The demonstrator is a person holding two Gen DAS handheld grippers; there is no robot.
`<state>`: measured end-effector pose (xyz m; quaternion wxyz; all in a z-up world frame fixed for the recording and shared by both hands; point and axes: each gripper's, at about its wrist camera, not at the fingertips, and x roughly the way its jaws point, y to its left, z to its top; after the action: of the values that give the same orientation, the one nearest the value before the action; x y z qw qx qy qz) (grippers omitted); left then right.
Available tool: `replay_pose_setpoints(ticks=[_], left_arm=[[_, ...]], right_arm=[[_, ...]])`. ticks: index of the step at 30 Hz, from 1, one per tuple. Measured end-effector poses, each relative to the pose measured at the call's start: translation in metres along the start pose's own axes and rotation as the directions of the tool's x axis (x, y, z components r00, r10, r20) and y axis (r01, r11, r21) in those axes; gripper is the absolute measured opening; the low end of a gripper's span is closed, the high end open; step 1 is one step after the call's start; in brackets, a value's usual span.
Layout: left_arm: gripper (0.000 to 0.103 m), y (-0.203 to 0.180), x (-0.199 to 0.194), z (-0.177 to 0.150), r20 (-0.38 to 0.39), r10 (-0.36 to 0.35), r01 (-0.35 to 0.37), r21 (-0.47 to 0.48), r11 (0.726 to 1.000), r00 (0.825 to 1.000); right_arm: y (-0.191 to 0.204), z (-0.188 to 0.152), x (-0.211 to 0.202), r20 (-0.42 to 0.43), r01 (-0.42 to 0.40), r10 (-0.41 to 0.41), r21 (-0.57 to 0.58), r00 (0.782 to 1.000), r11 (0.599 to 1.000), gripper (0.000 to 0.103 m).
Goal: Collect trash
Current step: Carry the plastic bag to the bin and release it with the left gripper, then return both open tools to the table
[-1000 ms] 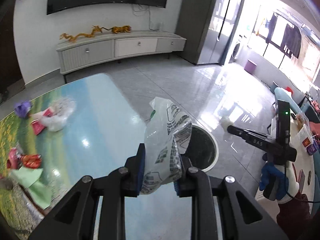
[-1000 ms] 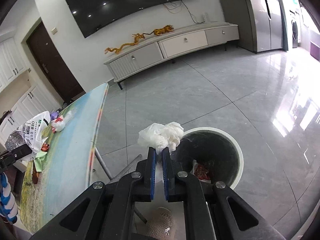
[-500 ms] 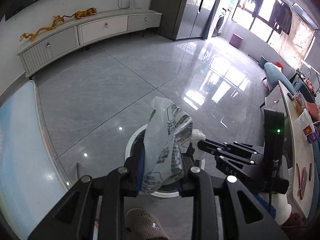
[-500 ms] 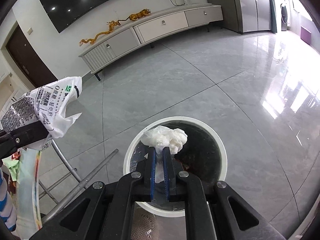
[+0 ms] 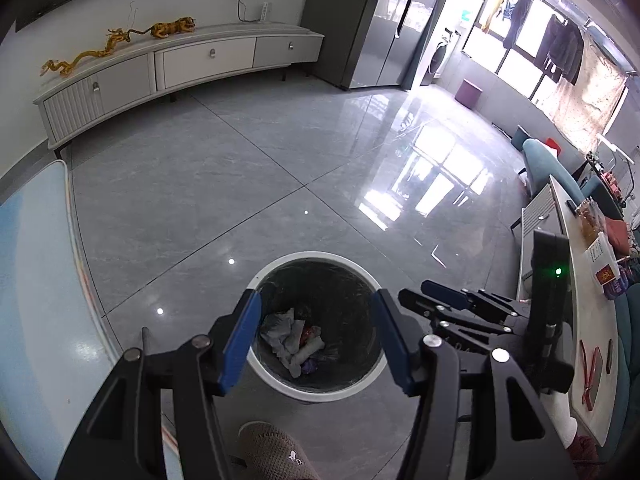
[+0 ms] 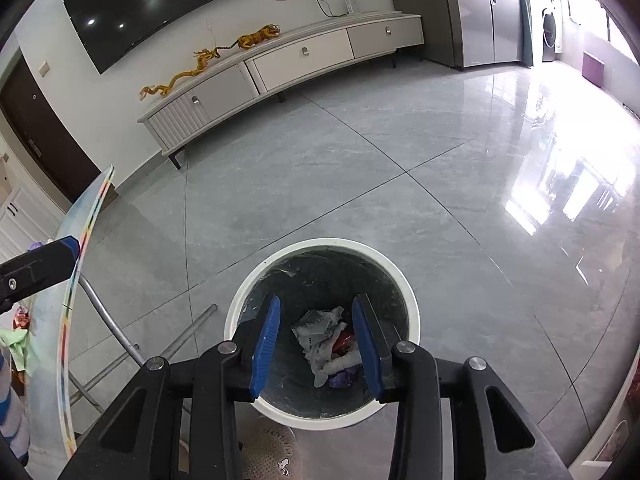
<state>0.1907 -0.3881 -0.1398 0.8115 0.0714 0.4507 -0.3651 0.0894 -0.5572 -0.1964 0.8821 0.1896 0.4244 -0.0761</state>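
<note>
A white round trash bin (image 5: 320, 390) with a dark liner stands on the grey tile floor; it also shows in the right wrist view (image 6: 400, 276). Crumpled plastic, tissue and wrappers (image 5: 292, 340) lie at its bottom, also seen in the right wrist view (image 6: 324, 340). My left gripper (image 5: 316, 334) is open and empty above the bin. My right gripper (image 6: 316, 338) is open and empty above the bin too; it also shows in the left wrist view (image 5: 440, 300), to the right of the left gripper.
The table (image 5: 36, 280) with a blue printed top is at the left, its edge (image 6: 80, 280) and metal legs (image 6: 120, 344) close to the bin. More trash (image 6: 16, 340) lies on it. A slipper (image 5: 272, 452) is just below the bin. A long TV cabinet (image 5: 180, 68) stands at the far wall.
Both grippers opened over the bin. The printed plastic bag left the left gripper and the white tissue left the right gripper; both now lie in the bin.
</note>
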Motion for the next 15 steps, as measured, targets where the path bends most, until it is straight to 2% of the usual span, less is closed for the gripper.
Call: replay_pose_setpoints(ticks=[5,15], left_arm=[[0.056,0.007,-0.043,-0.011,0.055,0.051,-0.052,0.011,0.999,0.997],[0.057,0.043,-0.136,-0.057,0.167,0.153,-0.153,-0.015,0.988,0.974]], right_arm=[[0.015,0.005,-0.039,0.073,-0.028,0.029,-0.009,0.997,1.000,0.036],[0.073,0.008,-0.115,0.200,-0.069,0.089,-0.107,0.976,0.992,0.039]])
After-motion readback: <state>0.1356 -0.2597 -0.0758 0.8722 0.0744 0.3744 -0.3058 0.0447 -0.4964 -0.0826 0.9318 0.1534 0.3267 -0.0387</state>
